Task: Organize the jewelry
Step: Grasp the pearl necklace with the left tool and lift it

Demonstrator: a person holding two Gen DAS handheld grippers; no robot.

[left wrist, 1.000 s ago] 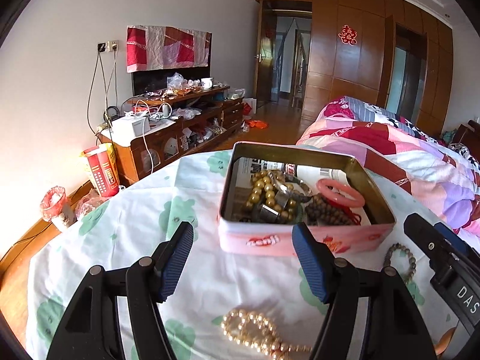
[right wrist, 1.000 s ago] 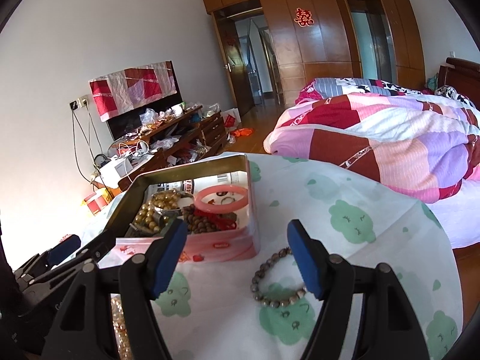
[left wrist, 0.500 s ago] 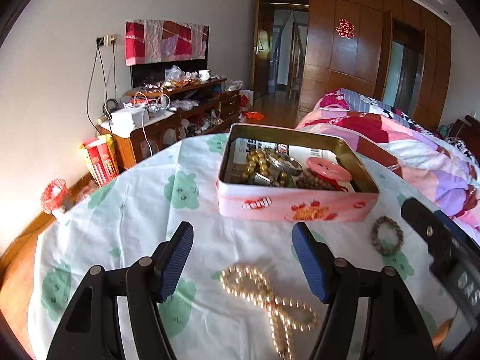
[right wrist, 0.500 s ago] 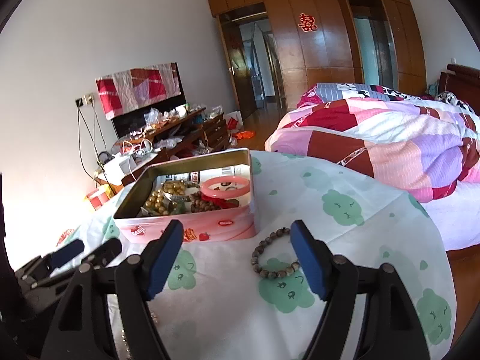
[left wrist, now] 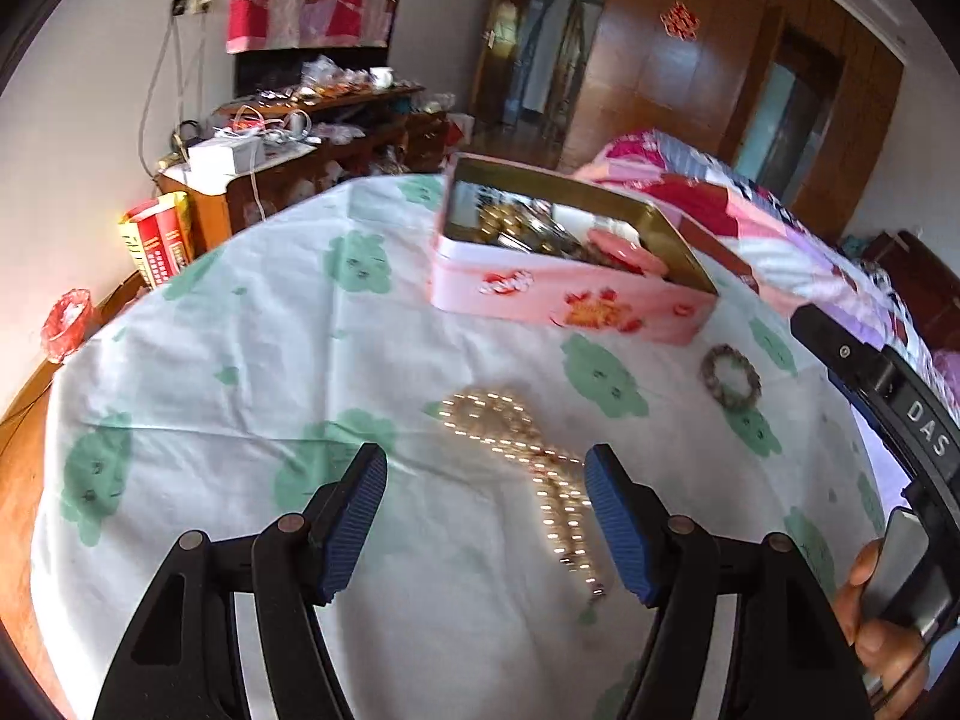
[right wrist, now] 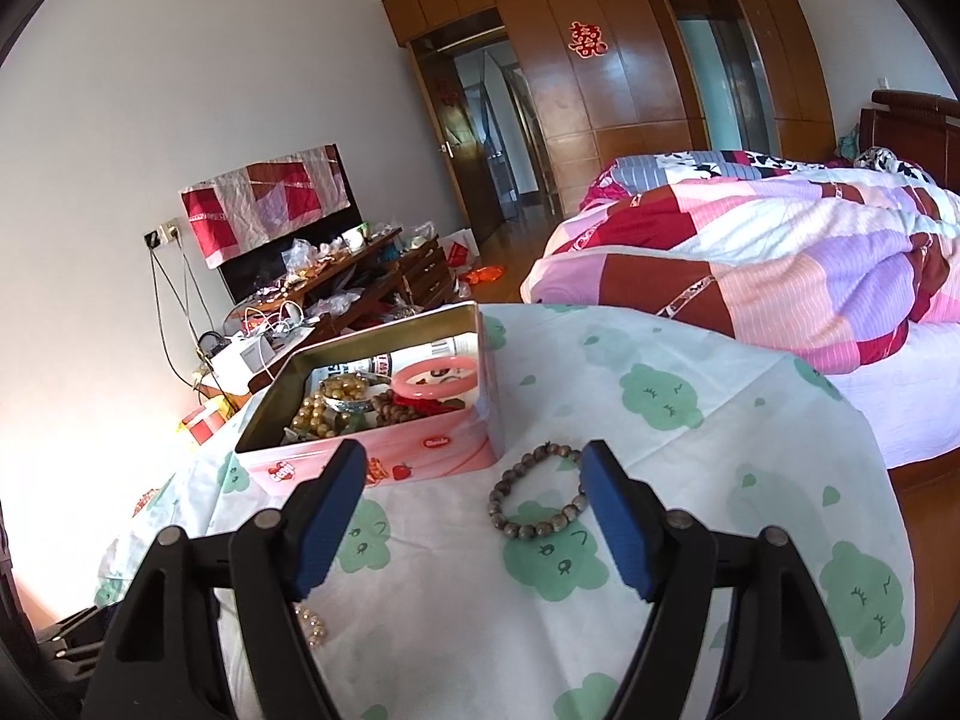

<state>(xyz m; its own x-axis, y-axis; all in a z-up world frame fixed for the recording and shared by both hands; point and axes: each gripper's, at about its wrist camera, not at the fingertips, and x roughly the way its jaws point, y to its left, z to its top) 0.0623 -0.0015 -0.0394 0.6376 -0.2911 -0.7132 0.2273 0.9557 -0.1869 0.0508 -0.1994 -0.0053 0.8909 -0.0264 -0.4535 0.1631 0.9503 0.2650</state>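
You see a white wall [right wrist: 180, 120] on the left, brown wooden doors [right wrist: 630, 60] far away, and a bed [right wrist: 750, 258] with a pink quilt on the right.

The right hand-held gripper [right wrist: 474, 516] hangs over the counter [right wrist: 690, 420], blue pads wide apart and gripping nothing. A dark beaded bracelet [right wrist: 536, 491] lies flat on the green-patterned cloth between the fingertips, close to the right pad [right wrist: 618, 516]. Just beyond the left pad sits the open pink tin [right wrist: 420, 456], with a pink bangle [right wrist: 435, 375], gold beads [right wrist: 315, 414] and brown wooden beads [right wrist: 399, 408] heaped inside. At lower left, a bit of pearl necklace [right wrist: 312, 624] peeks out beside the left finger. Behind, a bed with a patchwork quilt [right wrist: 750, 264], and a cluttered wooden cabinet [right wrist: 360, 276] along the wall.
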